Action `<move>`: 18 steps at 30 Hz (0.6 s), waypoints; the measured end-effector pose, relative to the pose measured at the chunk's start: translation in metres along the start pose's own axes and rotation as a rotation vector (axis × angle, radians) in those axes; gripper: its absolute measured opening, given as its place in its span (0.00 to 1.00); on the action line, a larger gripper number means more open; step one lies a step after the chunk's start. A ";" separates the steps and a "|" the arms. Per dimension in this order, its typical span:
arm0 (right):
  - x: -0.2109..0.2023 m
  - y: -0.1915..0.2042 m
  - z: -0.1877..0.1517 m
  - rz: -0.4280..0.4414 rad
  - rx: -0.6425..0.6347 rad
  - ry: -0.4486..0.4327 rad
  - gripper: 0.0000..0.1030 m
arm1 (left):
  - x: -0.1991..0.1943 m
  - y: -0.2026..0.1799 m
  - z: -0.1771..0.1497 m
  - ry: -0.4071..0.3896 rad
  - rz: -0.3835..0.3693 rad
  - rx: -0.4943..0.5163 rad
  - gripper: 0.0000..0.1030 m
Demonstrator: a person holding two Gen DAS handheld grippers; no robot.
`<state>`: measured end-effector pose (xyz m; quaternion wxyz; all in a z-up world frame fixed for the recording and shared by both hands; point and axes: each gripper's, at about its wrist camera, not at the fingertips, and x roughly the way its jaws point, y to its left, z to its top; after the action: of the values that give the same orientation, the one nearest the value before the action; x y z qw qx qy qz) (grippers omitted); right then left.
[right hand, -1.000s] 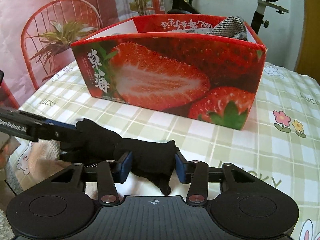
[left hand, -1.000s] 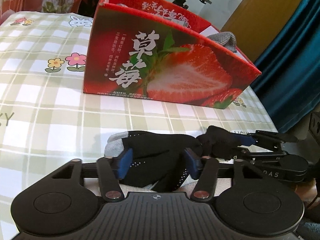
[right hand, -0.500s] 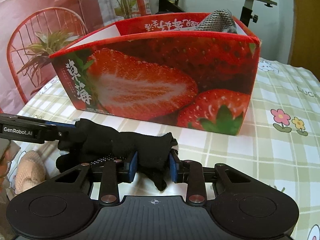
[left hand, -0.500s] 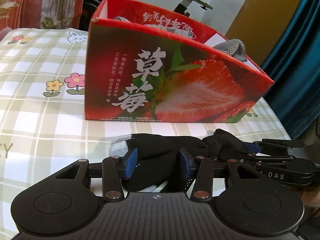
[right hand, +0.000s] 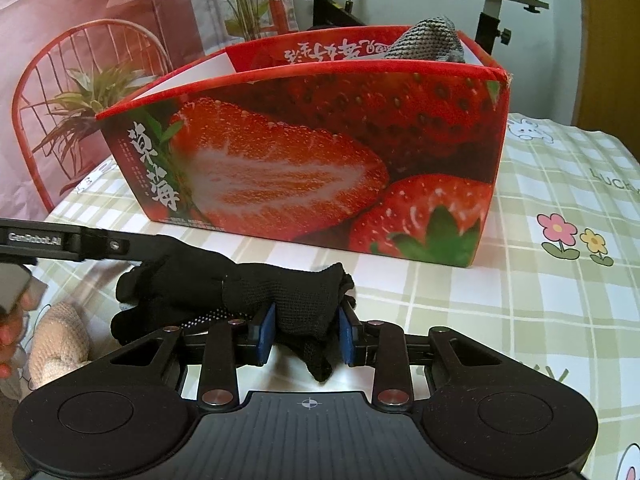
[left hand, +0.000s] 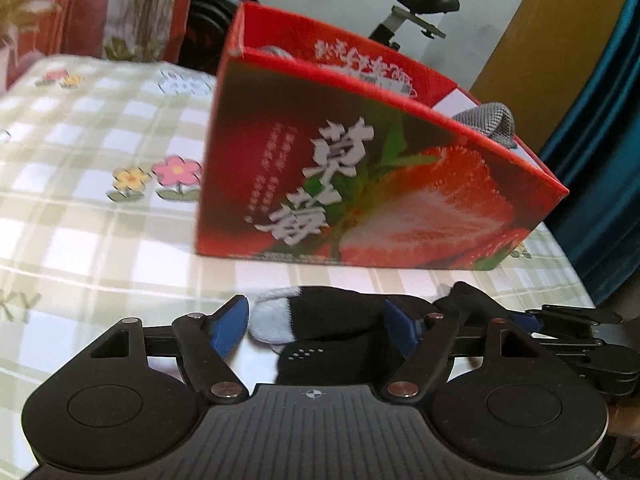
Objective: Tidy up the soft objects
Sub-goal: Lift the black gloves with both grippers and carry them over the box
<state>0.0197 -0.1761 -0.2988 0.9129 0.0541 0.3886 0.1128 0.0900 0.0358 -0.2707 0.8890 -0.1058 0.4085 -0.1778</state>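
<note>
A black glove (left hand: 340, 320) with pale grey fingertips lies on the checked tablecloth in front of a red strawberry box (left hand: 360, 184). My left gripper (left hand: 316, 326) has its jaws opening, spread either side of the glove's finger end, and the blue pads (left hand: 230, 324) stand off the cloth. In the right wrist view my right gripper (right hand: 307, 334) is shut on the cuff end of the black glove (right hand: 240, 292), whose knit bunches between the pads. The left gripper's finger (right hand: 60, 240) reaches in from the left beside the glove's fingers. A grey knitted item (right hand: 432, 44) sits inside the strawberry box (right hand: 320, 152).
A pale pink knitted item (right hand: 60, 340) lies at the table's near-left edge in the right wrist view. A red wire chair (right hand: 80, 92) with a plant stands behind the table. An exercise bike (left hand: 416, 12) and blue curtain (left hand: 600, 160) stand beyond the box.
My left gripper's jaws have spread wide and let go of the glove's finger end. My right gripper closed tighter on the cuff and stays clamped there.
</note>
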 end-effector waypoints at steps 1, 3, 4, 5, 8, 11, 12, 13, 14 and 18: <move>0.000 0.000 0.000 0.000 -0.001 0.000 0.28 | 0.002 0.000 -0.001 0.003 -0.009 -0.004 0.74; 0.000 0.000 0.000 0.000 0.001 -0.001 0.28 | 0.002 -0.001 -0.003 -0.001 -0.020 0.006 0.70; 0.000 0.000 0.000 0.001 0.003 -0.001 0.28 | 0.002 -0.002 -0.003 0.001 -0.035 0.013 0.65; 0.000 0.000 0.000 0.002 0.004 -0.002 0.28 | 0.003 0.000 -0.004 0.007 -0.054 0.014 0.47; -0.002 0.002 0.000 0.008 0.004 -0.007 0.24 | 0.002 -0.003 -0.006 0.015 -0.103 0.032 0.20; -0.006 0.004 0.001 0.014 -0.011 -0.021 0.20 | -0.002 -0.012 -0.008 -0.005 -0.102 0.082 0.13; -0.008 0.005 0.002 0.018 -0.015 -0.027 0.17 | -0.004 -0.013 -0.008 -0.011 -0.106 0.083 0.12; -0.010 0.005 0.002 0.023 -0.020 -0.033 0.17 | -0.006 -0.014 -0.008 -0.021 -0.107 0.082 0.12; -0.013 0.007 0.003 0.025 -0.027 -0.042 0.17 | -0.010 -0.013 -0.008 -0.033 -0.106 0.083 0.12; -0.027 0.013 0.008 0.039 -0.056 -0.092 0.17 | -0.031 -0.018 -0.006 -0.093 -0.104 0.102 0.12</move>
<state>0.0050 -0.1706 -0.2719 0.9286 0.0413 0.3417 0.1386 0.0628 0.0314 -0.2476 0.9007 -0.0896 0.3514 -0.2392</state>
